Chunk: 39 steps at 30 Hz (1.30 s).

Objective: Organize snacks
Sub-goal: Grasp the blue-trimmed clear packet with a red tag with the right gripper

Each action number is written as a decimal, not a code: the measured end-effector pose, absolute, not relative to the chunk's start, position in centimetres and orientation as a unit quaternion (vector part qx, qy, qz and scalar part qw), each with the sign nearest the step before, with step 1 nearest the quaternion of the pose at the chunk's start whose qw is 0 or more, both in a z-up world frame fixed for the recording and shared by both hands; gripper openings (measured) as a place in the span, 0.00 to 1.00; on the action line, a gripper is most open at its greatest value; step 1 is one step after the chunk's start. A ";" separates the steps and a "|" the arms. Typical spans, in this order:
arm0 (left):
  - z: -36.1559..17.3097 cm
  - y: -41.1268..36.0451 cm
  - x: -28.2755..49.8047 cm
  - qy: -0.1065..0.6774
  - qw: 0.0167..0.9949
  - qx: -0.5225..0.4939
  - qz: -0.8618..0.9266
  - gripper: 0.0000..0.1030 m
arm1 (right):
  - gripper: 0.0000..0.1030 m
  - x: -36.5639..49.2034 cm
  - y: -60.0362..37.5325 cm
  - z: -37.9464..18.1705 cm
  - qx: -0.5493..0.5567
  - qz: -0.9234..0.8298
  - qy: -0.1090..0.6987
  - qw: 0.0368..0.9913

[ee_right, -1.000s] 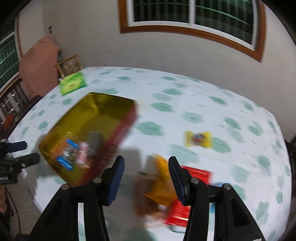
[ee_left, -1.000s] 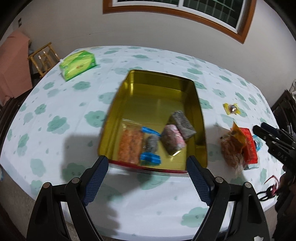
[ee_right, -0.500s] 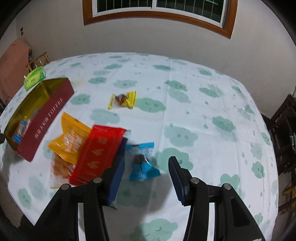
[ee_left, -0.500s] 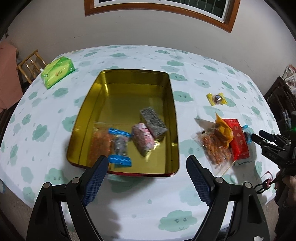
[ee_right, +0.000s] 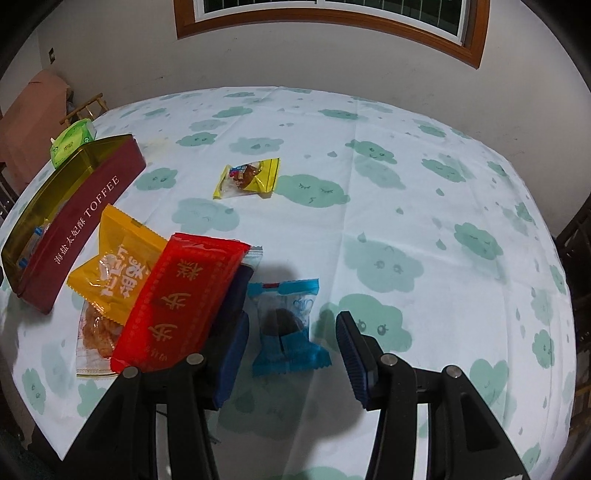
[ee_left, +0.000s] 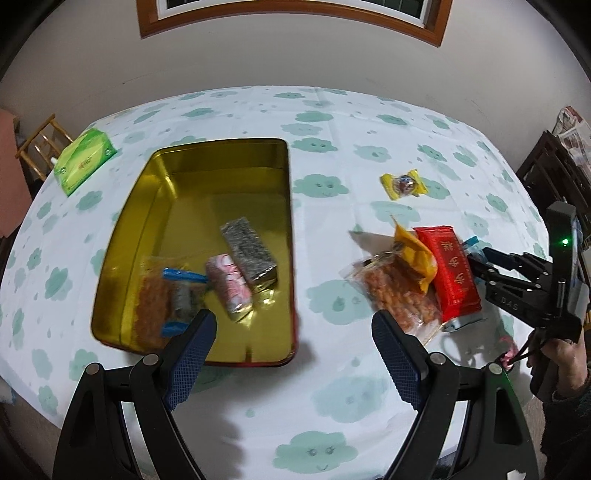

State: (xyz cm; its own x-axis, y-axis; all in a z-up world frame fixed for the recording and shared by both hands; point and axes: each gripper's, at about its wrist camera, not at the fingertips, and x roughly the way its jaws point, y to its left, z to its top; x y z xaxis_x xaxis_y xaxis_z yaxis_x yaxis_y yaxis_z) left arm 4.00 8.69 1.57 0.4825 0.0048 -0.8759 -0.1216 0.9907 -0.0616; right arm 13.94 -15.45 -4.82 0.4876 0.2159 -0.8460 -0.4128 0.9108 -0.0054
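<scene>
Blue snack (ee_right: 285, 325) | now between right gripper (ee_right: 291, 339) fingers, spread | left gripper (ee_left: 293, 338) spread, shifted right of tin (ee_left: 221, 155)

A big table (ee_left: 332, 413) wears a white cloth with green clouds on it. A green tissue box (ee_left: 83, 161) sits on it near the edge at ten o'clock. Past that edge stands a wooden chair (ee_left: 40, 142). A brown window frame (ee_right: 332, 22) hangs at twelve o'clock.
</scene>
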 end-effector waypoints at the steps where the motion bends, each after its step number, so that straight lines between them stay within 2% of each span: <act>1: 1.5 8.4 4.1 0.508 0.859 -0.057 0.035 0.81 | 0.44 14.1 -15.4 -5.1 -0.103 0.185 0.474 0.855; 8: 1.3 6.4 5.5 0.513 0.857 -0.047 0.017 0.81 | 0.30 14.2 -15.9 -5.6 -0.095 0.188 0.470 0.857; 22: 1.0 3.4 9.3 0.531 0.842 -0.095 -0.034 0.78 | 0.28 14.7 -21.8 -6.0 -0.066 0.124 0.447 0.883; 29: 0.1 2.6 12.0 0.552 0.820 -0.141 -0.061 0.52 | 0.28 14.4 -22.6 -6.1 -0.052 0.126 0.440 0.887; 36: -1.5 2.2 13.5 0.575 0.797 -0.169 -0.073 0.44 | 0.28 14.2 -22.8 -6.2 -0.044 0.130 0.434 0.890; 39: -1.6 1.7 13.6 0.577 0.796 -0.168 -0.076 0.43 | 0.28 14.1 -22.9 -6.2 -0.042 0.131 0.431 0.892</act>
